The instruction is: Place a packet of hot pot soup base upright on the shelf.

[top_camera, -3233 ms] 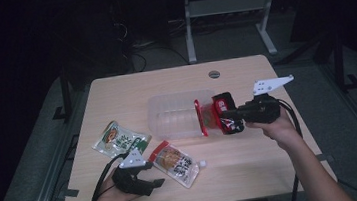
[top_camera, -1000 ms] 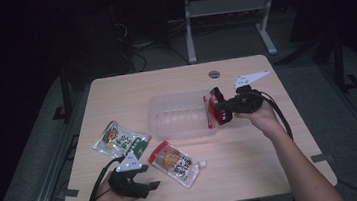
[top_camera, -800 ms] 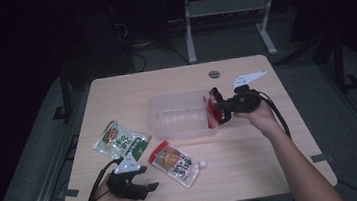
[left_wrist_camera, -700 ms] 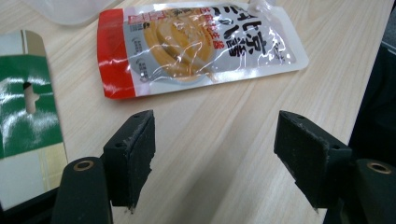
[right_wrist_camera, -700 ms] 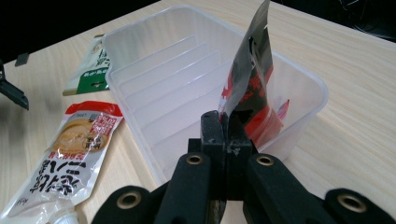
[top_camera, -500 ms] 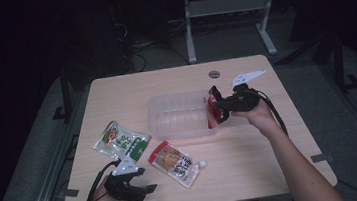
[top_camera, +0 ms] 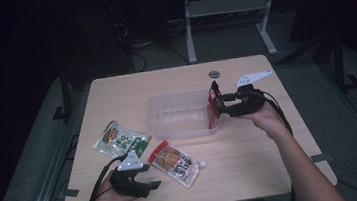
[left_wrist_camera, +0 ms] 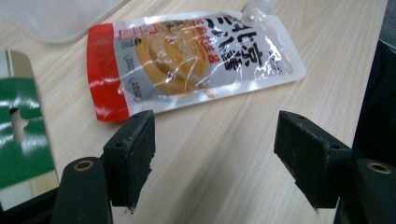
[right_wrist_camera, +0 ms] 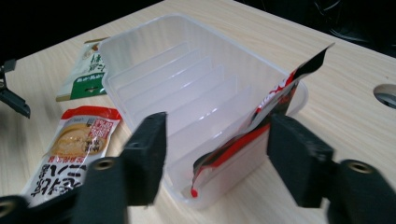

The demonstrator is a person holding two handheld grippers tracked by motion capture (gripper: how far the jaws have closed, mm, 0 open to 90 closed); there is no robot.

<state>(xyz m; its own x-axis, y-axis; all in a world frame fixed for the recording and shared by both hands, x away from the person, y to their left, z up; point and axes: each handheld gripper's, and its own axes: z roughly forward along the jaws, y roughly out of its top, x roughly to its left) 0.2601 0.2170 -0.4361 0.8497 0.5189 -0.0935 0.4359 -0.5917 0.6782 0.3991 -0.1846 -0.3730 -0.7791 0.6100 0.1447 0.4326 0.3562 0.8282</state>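
Letting the red pouch drop into the clear tray

Standing on edge, the red pouch (right_wrist_camera: pixel 261 126) leans against the tray's (top_camera: pixel 180 115) end wall nearest the right hand-held gripper (top_camera: pixel 217 107), at about three o'clock of the tray in the high view. That gripper's jaws have just been opening; in the right gripper view they stand apart on either side of the pouch, neither pad pressing it, though the right-hand pad sits just beside it. The wall props the pouch up, so it stays tilted rather than lying flat on the ribbed floor, and it may slide down or need a nudge.

The left hand-held gripper (top_camera: pixel 142 182) rests low on the worktop (top_camera: pixel 253 163) at seven o'clock of the tray, jaws apart with nothing between them. It points at the orange-and-red soup pouch (left_wrist_camera: pixel 187 56), which lies flat just ahead of its pads, likely the next thing to be picked up. A green pouch (top_camera: pixel 120 139) lies flat at nine o'clock of that one, both well apart from the tray and within easy reach of the left hand.
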